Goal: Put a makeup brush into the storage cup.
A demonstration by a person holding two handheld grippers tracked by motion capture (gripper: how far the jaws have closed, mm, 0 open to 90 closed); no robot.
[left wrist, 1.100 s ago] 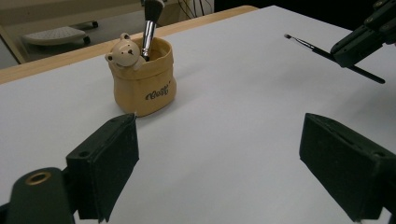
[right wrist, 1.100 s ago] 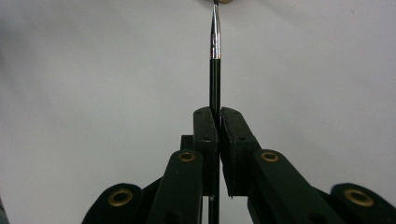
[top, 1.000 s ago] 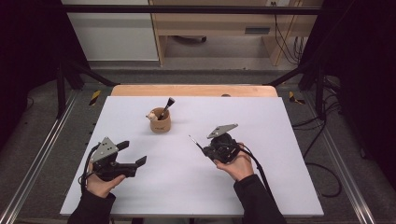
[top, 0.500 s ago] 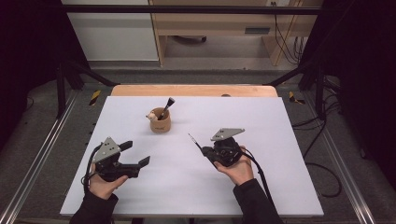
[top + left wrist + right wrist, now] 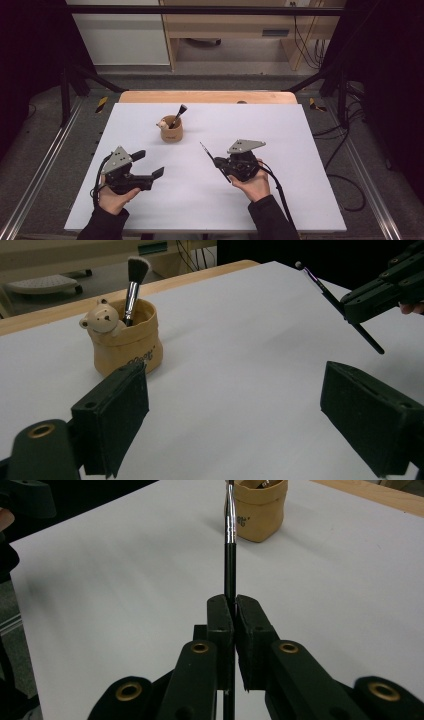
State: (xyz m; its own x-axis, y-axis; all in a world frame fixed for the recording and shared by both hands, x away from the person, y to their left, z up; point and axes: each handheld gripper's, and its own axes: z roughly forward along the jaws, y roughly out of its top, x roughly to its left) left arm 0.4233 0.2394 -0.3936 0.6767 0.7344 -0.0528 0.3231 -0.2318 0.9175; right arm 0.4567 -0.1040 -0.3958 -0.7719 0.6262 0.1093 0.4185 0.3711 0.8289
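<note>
Your right gripper point(image 5: 216, 163) clenches a thin black brush point(image 5: 210, 155) right of the bear-faced cup point(image 5: 171, 131); your left gripper point(image 5: 148, 163), fingers spread, holds nothing.

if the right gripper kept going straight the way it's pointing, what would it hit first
Probably the pot. In the right gripper view, the right gripper is shut on a thin brush that points up the sheet at it, with bare white sheet between. Depth is hard to judge; it could pass just beside.
</note>
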